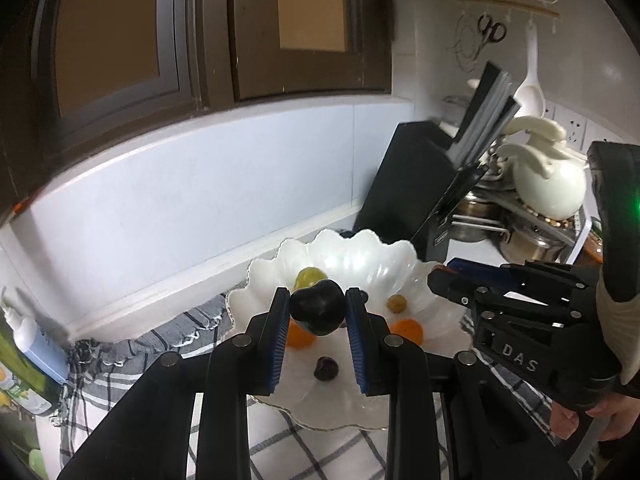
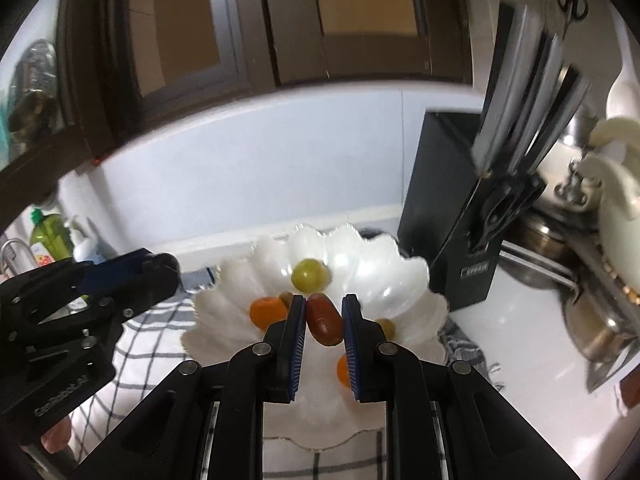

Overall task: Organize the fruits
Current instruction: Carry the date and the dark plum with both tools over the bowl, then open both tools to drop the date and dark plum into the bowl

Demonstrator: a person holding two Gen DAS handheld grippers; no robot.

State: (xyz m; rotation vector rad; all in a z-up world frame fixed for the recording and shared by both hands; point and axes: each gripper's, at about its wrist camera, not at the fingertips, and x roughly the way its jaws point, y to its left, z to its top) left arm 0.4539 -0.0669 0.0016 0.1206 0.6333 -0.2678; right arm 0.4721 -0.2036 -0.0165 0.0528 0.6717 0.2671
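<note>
A white scalloped bowl point(image 1: 360, 256) point(image 2: 376, 268) sits on a checked cloth. My left gripper point(image 1: 318, 312) is shut on a dark purple plum point(image 1: 318, 307) and holds it above the bowl. My right gripper point(image 2: 324, 318) is shut on a reddish-brown oblong fruit point(image 2: 325, 319) over the bowl. In the bowl lie a green grape point(image 1: 309, 276) point(image 2: 308, 275), a small olive-green fruit point(image 1: 397, 303), two orange fruits point(image 1: 408, 331) point(image 2: 266, 311) and a small dark fruit point(image 1: 326, 368). The right gripper also shows at the right of the left wrist view point(image 1: 448, 278), and the left gripper at the left of the right wrist view point(image 2: 160, 272).
A black knife block point(image 1: 416, 184) point(image 2: 460, 216) stands right behind the bowl. Steel pots point(image 2: 592, 320) and a white teapot point(image 1: 548, 176) sit at the right. Bottles point(image 1: 28, 344) point(image 2: 50, 236) stand at the left by the white tiled wall. Brown cabinets hang above.
</note>
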